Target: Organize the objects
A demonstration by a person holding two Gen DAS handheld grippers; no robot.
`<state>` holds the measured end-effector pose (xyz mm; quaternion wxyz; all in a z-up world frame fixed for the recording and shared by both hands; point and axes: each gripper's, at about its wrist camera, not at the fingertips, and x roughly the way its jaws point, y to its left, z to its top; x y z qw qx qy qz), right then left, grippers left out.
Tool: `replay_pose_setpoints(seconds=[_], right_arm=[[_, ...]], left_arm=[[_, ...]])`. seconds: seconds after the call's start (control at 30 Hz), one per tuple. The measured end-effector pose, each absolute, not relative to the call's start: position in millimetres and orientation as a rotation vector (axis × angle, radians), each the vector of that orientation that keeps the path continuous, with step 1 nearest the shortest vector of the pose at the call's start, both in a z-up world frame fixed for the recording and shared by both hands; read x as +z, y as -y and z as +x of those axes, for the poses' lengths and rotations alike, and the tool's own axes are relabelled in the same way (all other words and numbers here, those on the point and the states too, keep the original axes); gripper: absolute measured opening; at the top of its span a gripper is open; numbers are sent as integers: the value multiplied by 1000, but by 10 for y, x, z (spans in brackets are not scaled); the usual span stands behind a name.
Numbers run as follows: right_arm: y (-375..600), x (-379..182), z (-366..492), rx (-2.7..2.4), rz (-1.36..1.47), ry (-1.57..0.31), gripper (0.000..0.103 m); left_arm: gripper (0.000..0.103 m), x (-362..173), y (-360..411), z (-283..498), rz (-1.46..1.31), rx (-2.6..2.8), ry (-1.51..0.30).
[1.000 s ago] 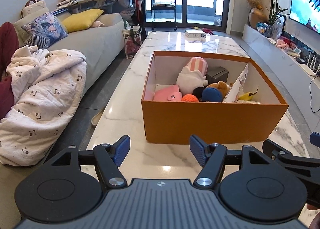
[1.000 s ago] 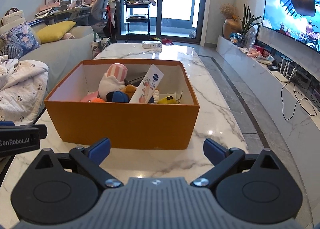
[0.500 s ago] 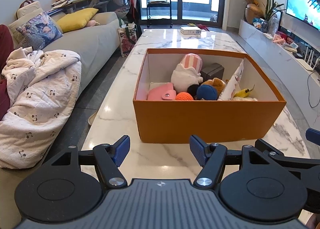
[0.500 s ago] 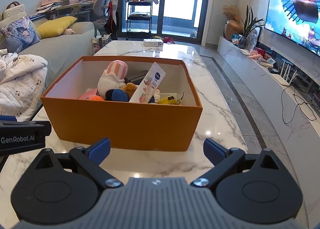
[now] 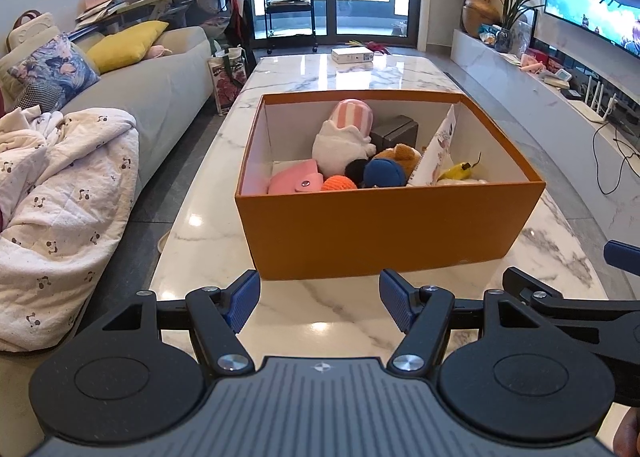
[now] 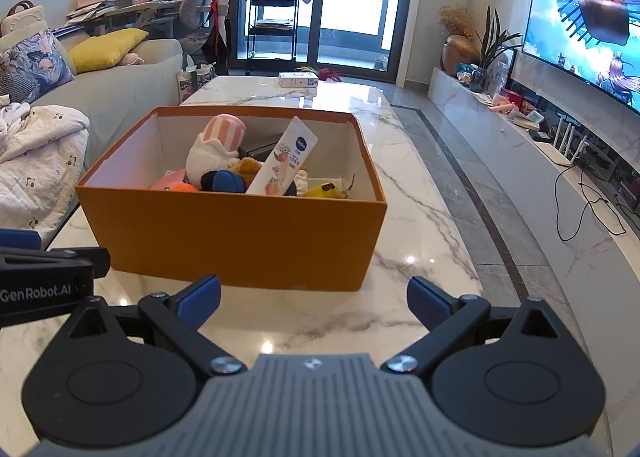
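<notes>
An orange box [image 5: 384, 233] [image 6: 240, 241] stands on the marble table [image 5: 208, 241] [image 6: 408, 177]. Inside it lie a pink-striped plush [image 5: 344, 133] [image 6: 216, 141], a blue ball [image 5: 384, 173] [image 6: 228, 181], an orange ball [image 5: 339, 182], a pink pouch [image 5: 294, 181], a dark box [image 5: 396, 131], a white tube [image 6: 284, 161] leaning upright and a yellow toy [image 5: 456, 171] [image 6: 324, 191]. My left gripper [image 5: 318, 305] hovers open just in front of the box, nothing between its fingers. My right gripper [image 6: 314, 299] is open too, near the box's front right.
A grey sofa [image 5: 152, 81] with a white blanket [image 5: 60, 193] runs along the left. A small white box [image 5: 352, 55] sits at the table's far end. A television [image 6: 584, 21] and a low shelf [image 6: 540, 153] with cables line the right wall.
The left view has shifted and rolled slightly, so the box now sits more centred and a little nearer. The right view is almost unchanged. Both grippers stayed open.
</notes>
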<state>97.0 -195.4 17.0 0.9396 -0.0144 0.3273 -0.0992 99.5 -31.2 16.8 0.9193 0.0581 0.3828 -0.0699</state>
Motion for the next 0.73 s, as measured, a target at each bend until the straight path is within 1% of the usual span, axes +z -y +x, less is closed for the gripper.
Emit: replay_pose_setpoints(seconds=[0.03, 0.1, 0.4, 0.53, 0.73], right_arm=[[1961, 167, 964, -204, -32, -670, 99], [1981, 159, 950, -209, -37, -672, 99], [2078, 142, 914, -237, -48, -681, 99], [2083, 130, 917, -240, -54, -686, 99], [2047, 115, 923, -231, -64, -693, 100]], left_arm=[[78, 160, 319, 1001, 124, -149, -793], [83, 134, 345, 1015, 139, -160, -810], [83, 107, 361, 1021, 139, -171, -822], [85, 105, 352, 1017, 146, -159, -812], [86, 120, 342, 1018, 131, -169, -804]])
